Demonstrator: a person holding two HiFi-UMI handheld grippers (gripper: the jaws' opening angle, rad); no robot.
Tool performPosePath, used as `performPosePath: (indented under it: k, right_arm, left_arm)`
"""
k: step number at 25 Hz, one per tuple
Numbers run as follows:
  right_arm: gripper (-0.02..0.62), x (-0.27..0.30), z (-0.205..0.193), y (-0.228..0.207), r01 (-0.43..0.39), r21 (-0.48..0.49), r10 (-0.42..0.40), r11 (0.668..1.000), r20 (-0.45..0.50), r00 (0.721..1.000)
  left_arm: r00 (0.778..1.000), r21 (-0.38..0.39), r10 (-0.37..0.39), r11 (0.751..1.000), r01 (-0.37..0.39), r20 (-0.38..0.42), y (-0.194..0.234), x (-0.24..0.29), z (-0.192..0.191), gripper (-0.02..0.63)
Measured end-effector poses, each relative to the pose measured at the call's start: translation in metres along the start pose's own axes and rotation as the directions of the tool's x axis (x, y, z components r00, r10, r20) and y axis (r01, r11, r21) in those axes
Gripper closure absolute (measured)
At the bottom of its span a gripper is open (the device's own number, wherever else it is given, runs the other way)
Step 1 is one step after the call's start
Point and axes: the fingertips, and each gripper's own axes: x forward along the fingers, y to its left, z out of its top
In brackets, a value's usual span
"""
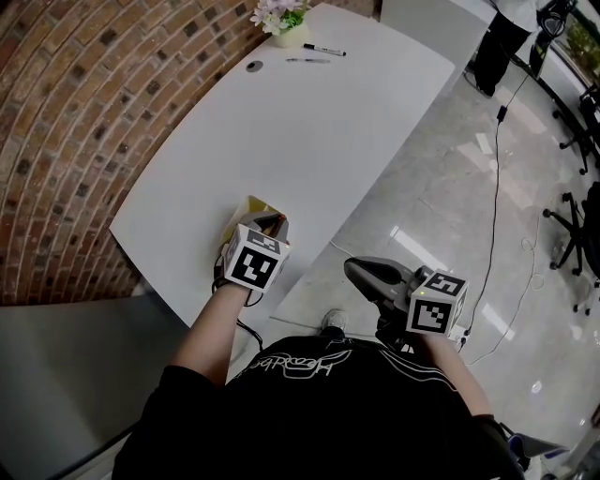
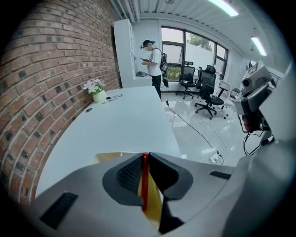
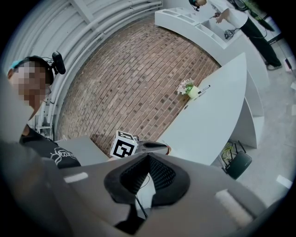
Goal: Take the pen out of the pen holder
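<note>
Left claw (image 2: pixel 145 154) grips a red pen (image 2: pixel 145 183) over the yellow pen holder (image 2: pixel 109 157); right claw (image 3: pixel 148 155) closed empty, well right of the holder

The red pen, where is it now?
In the left gripper view, the red pen is clamped in the left gripper, over the yellow pen holder on the white table.

1. White curved table (image 1: pixel 309 122): runs from lower left to top centre of the head view.
2. Brick wall (image 1: pixel 84 112): fills the left side, along the table's edge.
3. Flower pot (image 1: pixel 286 26): top centre, at the table's far end. Black marker (image 1: pixel 323 50) lies just beside it, thin grey pen (image 1: pixel 307 61) near.
4. Round grommet (image 1: pixel 255 67): set in the tabletop, left of the marker.
5. Cable (image 1: pixel 497 169): trails over the glossy floor, right side.
6. Left gripper view: standing person (image 2: pixel 152 58) upper centre; office chairs (image 2: pixel 208 90) to the right.
</note>
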Motion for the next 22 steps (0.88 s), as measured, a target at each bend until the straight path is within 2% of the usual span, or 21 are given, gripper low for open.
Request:
performPosePath:
  k: [6, 13, 22]
  right_arm:
    - [0.592, 0.004, -0.004, 0.001, -0.010, -0.008, 0.010, 1.000, -0.020, 1.000]
    - [0.592, 0.005, -0.009, 0.006, -0.024, -0.011, 0.024, 1.000, -0.033, 0.999]
    - [0.592, -0.003, -0.019, 0.015, -0.032, -0.005, 0.031, 0.999, -0.033, 0.999]
  left_arm:
    - [1.000, -0.033, 0.008, 0.999, -0.007, 0.023, 0.005, -0.008, -0.001, 0.560]
    - [0.995, -0.079, 0.012, 0.997, -0.004, 0.099, 0.009, -0.022, 0.004, 0.561]
    - [0.970, -0.076, 0.068, 0.996, -0.051, 0.233, 0.007, -0.051, 0.019, 0.561]
